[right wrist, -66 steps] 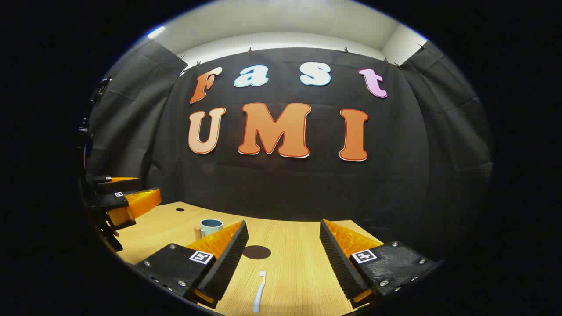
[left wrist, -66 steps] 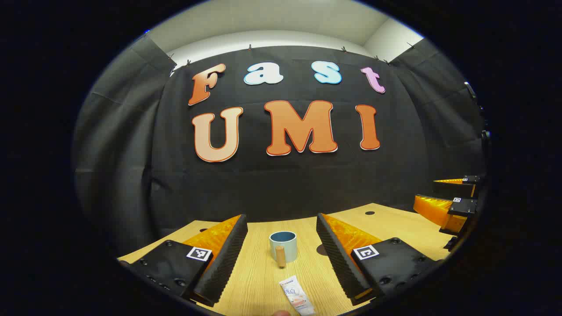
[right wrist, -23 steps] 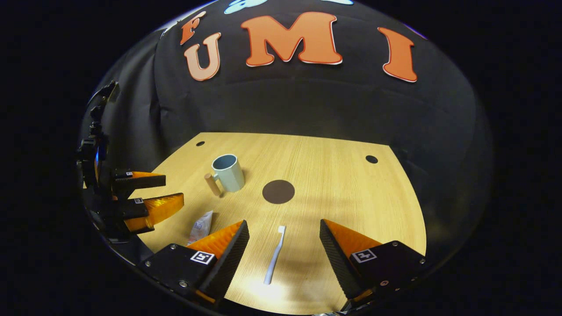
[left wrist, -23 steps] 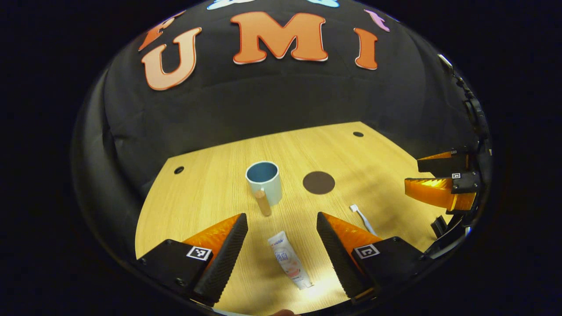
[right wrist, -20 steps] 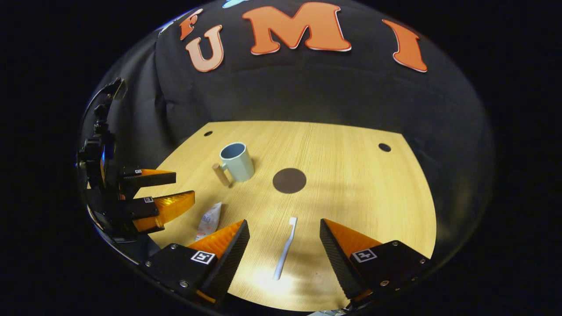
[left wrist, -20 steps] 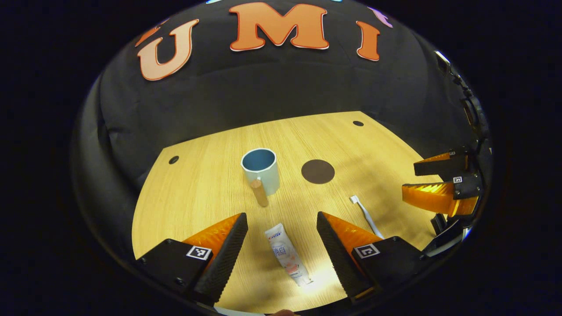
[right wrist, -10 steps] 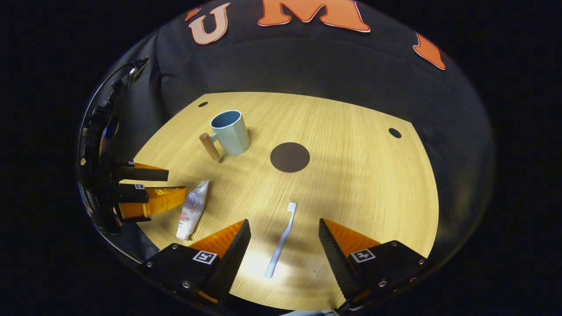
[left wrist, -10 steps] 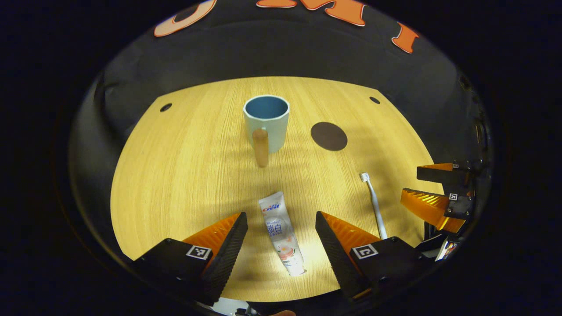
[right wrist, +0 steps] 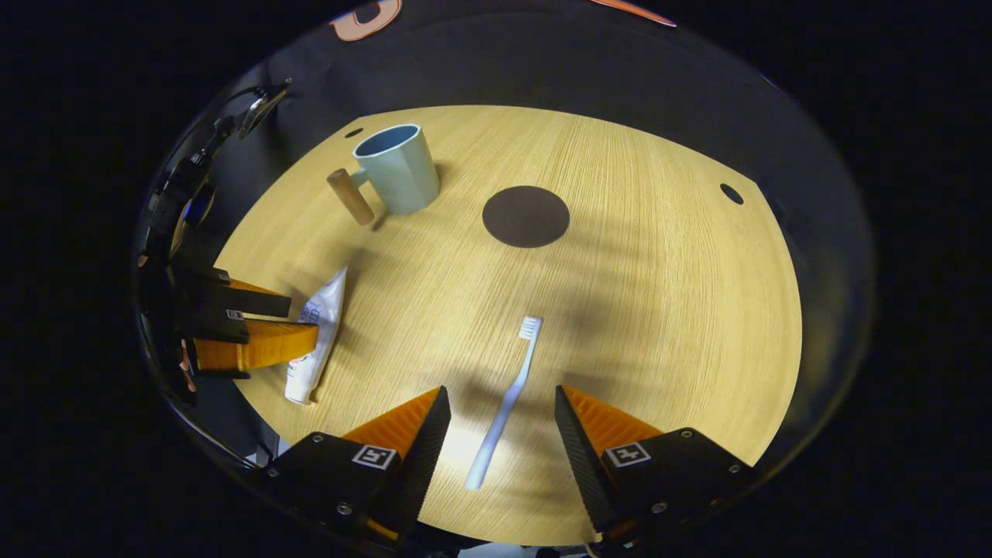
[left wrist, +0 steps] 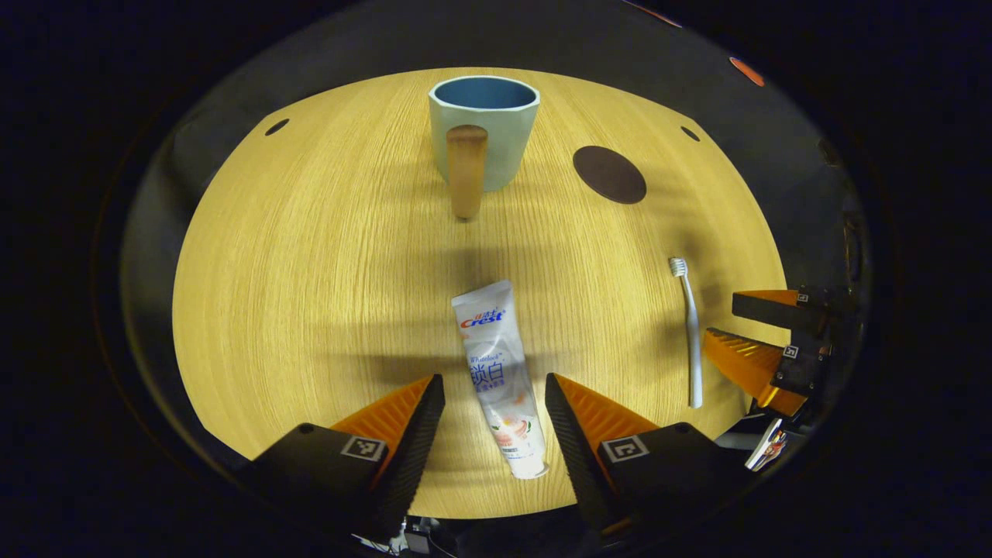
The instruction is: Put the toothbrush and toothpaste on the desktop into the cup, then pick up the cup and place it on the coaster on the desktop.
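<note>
**Pickup approach, both items on the desktop**

Toothpaste tube (left wrist: 498, 380) lies between your left gripper's (left wrist: 490, 403) spread jaws; toothbrush (right wrist: 502, 405) between your right gripper's (right wrist: 500, 422) spread jaws. Lower and close on each, then carry them to the empty cup (left wrist: 483, 132) beside the coaster (left wrist: 609, 174).

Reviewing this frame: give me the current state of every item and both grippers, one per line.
cup: upright on the desktop, nothing in it, handle toward the left gripper.
toothpaste tube: lying flat, between the left gripper's fingers, not gripped.
toothbrush: lying flat, between the right gripper's fingers, not gripped.
coaster: flat, bare, beside the cup.
left gripper: open, low over the tube.
right gripper: open, low over the toothbrush.
</note>
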`<state>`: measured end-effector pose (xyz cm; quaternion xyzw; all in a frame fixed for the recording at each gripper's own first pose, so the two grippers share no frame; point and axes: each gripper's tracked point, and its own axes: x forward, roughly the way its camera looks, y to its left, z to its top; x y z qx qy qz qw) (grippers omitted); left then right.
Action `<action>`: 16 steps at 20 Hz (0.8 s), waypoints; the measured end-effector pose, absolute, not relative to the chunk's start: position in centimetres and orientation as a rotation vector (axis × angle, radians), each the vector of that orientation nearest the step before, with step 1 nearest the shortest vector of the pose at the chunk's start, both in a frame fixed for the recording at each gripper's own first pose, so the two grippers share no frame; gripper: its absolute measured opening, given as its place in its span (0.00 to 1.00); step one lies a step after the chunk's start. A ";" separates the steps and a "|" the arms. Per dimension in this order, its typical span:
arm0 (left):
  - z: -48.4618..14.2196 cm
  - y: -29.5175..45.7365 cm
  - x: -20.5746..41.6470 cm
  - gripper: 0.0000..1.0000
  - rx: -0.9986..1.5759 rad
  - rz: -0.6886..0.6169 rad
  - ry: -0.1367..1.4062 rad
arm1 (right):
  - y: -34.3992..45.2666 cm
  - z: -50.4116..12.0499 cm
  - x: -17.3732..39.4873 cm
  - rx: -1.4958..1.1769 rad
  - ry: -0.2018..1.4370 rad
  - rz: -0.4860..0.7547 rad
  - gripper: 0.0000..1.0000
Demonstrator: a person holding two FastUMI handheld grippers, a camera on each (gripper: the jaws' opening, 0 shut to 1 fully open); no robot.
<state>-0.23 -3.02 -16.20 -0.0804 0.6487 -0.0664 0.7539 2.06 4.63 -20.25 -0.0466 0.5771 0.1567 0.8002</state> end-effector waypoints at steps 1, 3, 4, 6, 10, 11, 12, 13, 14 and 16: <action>-16.5 -3.3 -0.4 0.84 -0.188 -0.141 1.436 | 4.8 -20.5 2.0 -0.095 1.251 0.336 0.77; -17.0 -3.6 -1.0 0.75 -0.218 -0.124 1.483 | 4.7 -21.0 1.9 -0.090 1.271 0.334 0.81; -17.1 -3.7 -0.9 0.61 -0.238 -0.117 1.491 | 4.7 -21.3 2.0 -0.088 1.271 0.332 0.80; -17.5 -3.8 -0.7 0.53 -0.236 -0.098 1.489 | 4.5 -21.6 1.9 -0.079 1.283 0.319 0.80; -17.2 -4.1 -0.2 0.35 -0.257 -0.078 1.471 | 4.4 -22.0 1.6 -0.087 1.304 0.309 0.74; -17.1 -4.2 -0.3 0.31 -0.241 -0.103 1.464 | 4.5 -22.2 1.4 -0.092 1.311 0.308 0.70; -17.1 -4.0 -0.1 0.31 -0.235 -0.107 1.455 | 4.4 -22.4 1.0 -0.094 1.326 0.303 0.69; -16.7 -4.3 0.2 0.30 -0.248 -0.113 1.441 | 4.5 -22.6 0.9 -0.098 1.337 0.300 0.64; -16.3 -4.5 0.4 0.21 -0.242 -0.130 1.427 | 4.5 -22.8 0.5 -0.111 1.347 0.301 0.57; -16.0 -4.2 1.1 0.17 -0.206 -0.134 1.416 | 4.1 -23.5 -0.2 -0.161 1.382 0.301 0.53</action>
